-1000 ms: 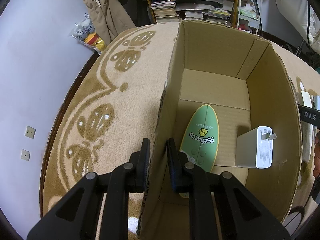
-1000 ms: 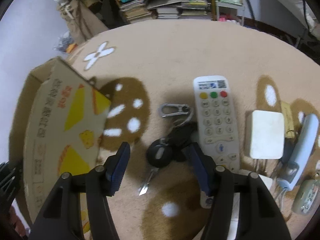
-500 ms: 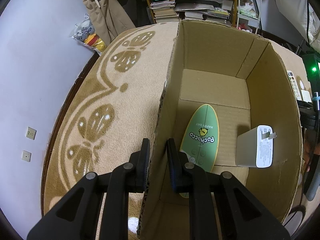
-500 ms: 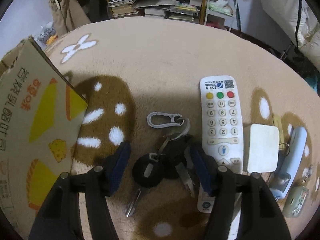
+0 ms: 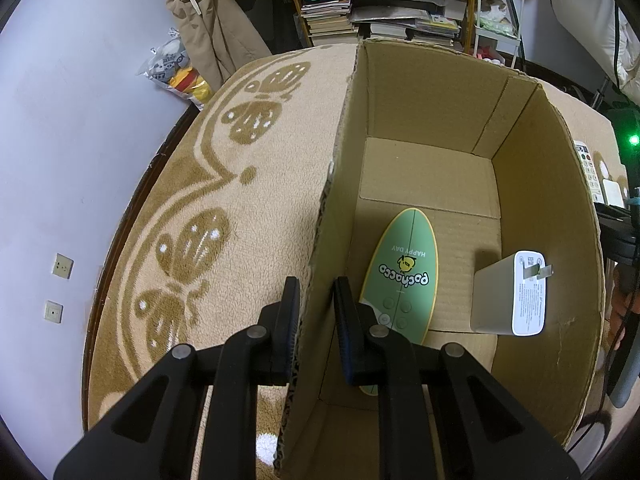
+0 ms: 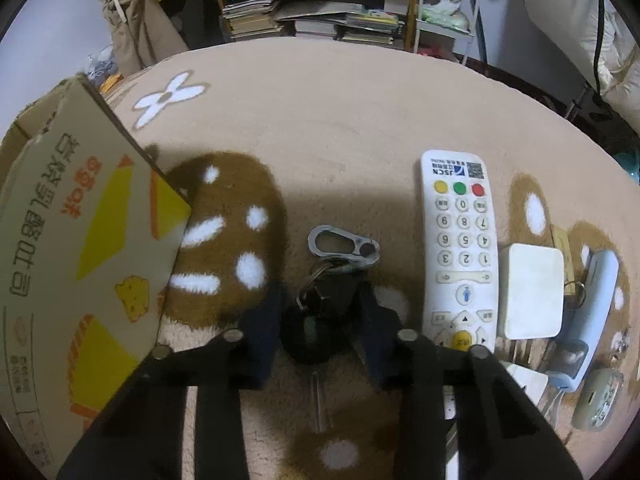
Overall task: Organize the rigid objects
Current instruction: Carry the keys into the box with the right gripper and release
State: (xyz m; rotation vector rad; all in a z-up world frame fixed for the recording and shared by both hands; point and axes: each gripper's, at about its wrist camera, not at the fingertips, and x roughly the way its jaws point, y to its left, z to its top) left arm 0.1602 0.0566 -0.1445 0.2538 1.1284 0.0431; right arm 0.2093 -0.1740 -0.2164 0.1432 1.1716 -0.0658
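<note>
My left gripper [image 5: 316,284] is shut on the near left wall of an open cardboard box [image 5: 440,100], one finger outside and one inside. Inside the box lie a green oval Pochacco board [image 5: 404,272] and a white plug charger [image 5: 508,296]. In the right wrist view, a key bunch [image 6: 316,328] with a black fob and a grey carabiner [image 6: 344,242] lies on the rug. My right gripper [image 6: 320,300] points down over it. Its jaws are closing, with the fob between them and both pads against its sides.
Right of the keys lie a white remote [image 6: 460,248], a white square block [image 6: 532,292], a light-blue device [image 6: 592,308] and a small grey-green gadget [image 6: 596,400]. The box's printed side [image 6: 80,240] stands at the left. Shelves of books [image 6: 312,12] line the far edge of the rug.
The right gripper's jaws have come together from wide apart onto the key bunch, and the gripper has dropped closer to it. The left gripper and the box have not moved.
</note>
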